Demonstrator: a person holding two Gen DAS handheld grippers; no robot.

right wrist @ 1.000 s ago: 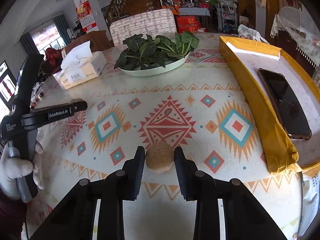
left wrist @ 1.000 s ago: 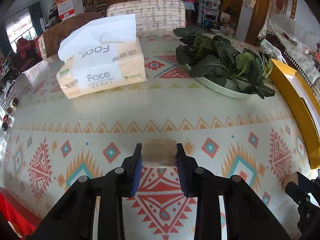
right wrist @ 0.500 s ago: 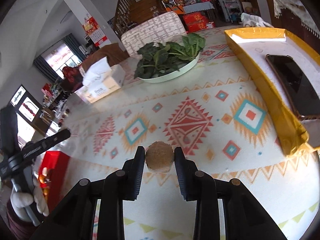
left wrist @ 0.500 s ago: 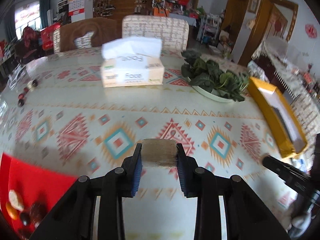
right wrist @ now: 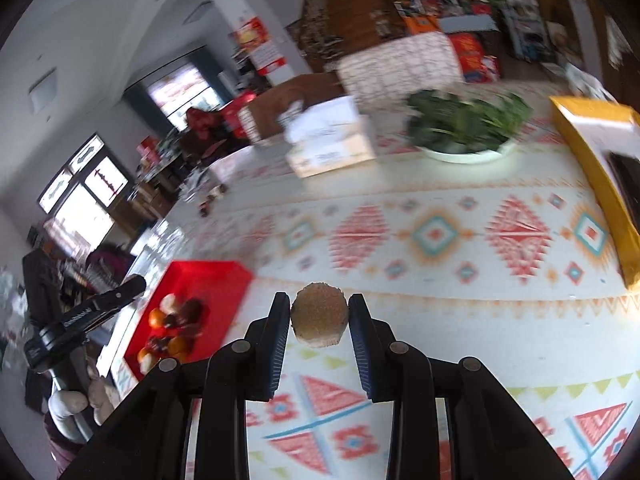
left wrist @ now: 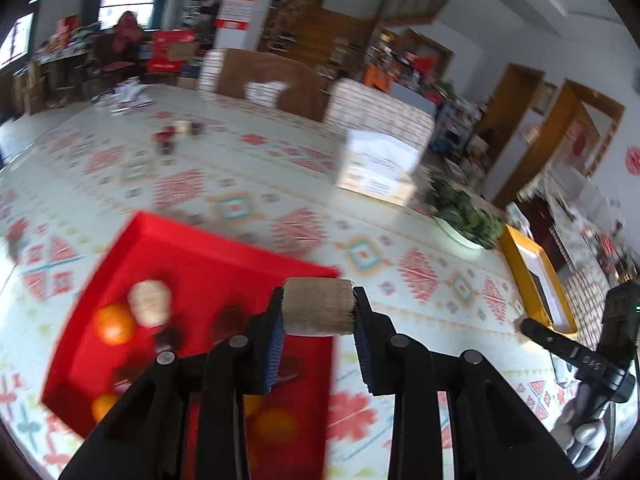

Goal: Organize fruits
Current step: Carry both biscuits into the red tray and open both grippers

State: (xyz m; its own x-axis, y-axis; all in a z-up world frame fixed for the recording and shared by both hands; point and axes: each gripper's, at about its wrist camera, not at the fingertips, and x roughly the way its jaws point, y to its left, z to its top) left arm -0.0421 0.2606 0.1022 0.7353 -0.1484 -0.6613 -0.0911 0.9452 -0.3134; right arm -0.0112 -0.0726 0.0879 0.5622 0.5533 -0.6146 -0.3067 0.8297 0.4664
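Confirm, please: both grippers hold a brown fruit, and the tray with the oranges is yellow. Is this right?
Not quite. The tray holding the oranges is red, as the left wrist view shows; the yellow thing at the table's far side is a separate box. The rest stands: the left gripper and the right gripper each hold a brown fruit.

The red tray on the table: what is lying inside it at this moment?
In the red tray lie orange fruits, a pale fruit and dark ones, all blurred. The left gripper and its brown fruit cover the tray's near right part.
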